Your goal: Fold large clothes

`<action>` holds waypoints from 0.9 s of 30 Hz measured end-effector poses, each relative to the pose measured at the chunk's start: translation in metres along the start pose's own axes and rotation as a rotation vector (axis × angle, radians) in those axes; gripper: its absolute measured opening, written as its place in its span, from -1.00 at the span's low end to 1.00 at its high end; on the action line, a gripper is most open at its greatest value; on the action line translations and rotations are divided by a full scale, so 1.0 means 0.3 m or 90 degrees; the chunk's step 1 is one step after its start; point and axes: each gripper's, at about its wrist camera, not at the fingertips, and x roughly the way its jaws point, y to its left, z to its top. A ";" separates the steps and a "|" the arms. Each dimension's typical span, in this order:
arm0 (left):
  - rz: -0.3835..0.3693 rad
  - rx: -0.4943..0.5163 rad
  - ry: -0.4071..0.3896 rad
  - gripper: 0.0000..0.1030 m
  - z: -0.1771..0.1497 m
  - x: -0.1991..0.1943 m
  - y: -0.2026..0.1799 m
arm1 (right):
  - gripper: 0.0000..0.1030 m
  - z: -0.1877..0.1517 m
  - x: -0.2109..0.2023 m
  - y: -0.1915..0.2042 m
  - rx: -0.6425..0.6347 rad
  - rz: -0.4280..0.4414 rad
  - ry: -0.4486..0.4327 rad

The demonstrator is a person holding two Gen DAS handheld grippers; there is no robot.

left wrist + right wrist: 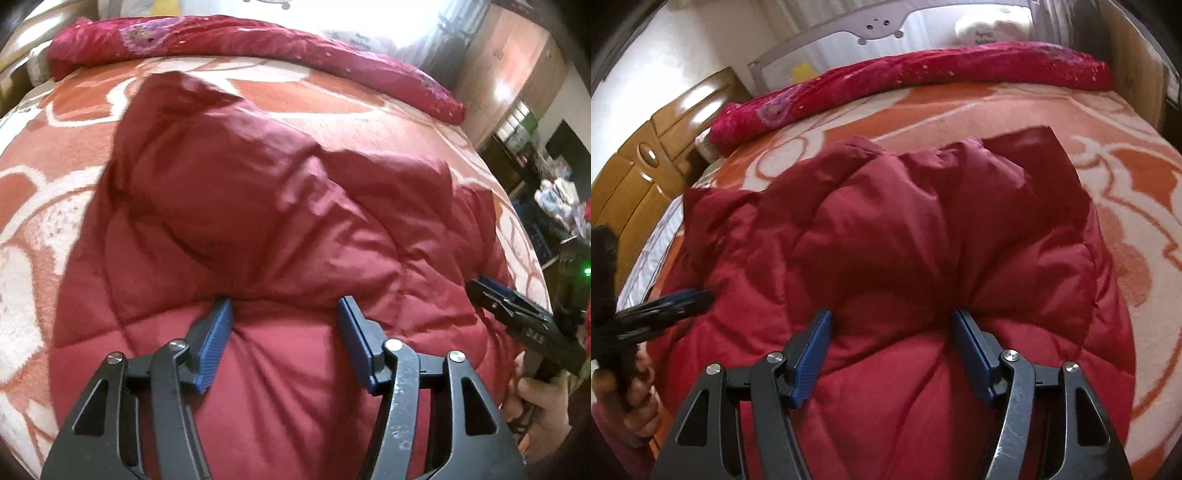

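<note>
Inspection of the bed (pixel 33 206): its orange-and-white patterned blanket carries a dark red quilted jacket (pixel 280 221), lying bunched across the middle and reaching toward the near edge. A rolled crimson quilt (pixel 229 40) runs along the far edge, well clear of the work.

Left side: the left gripper (pixel 286 308) has its jaws spread wide, both blue pads pressed down into the padding near the jacket's near edge. Nothing is pinched between them; a puffed ridge of fabric bulges in the gap. In my judgement it is pinning the garment flat, or set to gather that ridge.

Right side: the right gripper (pixel 892 319) stands likewise released, jaws apart, pads sunk into the jacket beside a raised fold. The jacket's far right corner (pixel 1041 147) lies flat on the blanket.

Assessment: both tools bear on the near portion together, probably to hold the springy padding down before a fold. The fold appears unfinished; the bulk is uneven.
</note>
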 end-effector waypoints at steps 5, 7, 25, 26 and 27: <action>-0.010 -0.033 0.013 -0.05 0.035 0.054 0.071 | 0.29 0.020 0.030 -0.056 0.050 0.023 0.010; 0.001 -0.029 0.018 -0.05 0.048 0.080 0.065 | 0.29 0.012 0.039 -0.060 0.055 0.022 0.007; -0.028 -0.052 -0.032 0.08 -0.056 -0.129 0.119 | 0.33 0.001 -0.007 -0.070 0.054 0.041 -0.025; -0.032 -0.056 -0.036 0.11 -0.070 -0.150 0.129 | 0.33 -0.004 -0.021 -0.066 0.052 0.040 -0.029; -0.034 -0.060 -0.040 0.13 -0.081 -0.168 0.136 | 0.33 -0.010 -0.037 -0.064 0.052 0.041 -0.034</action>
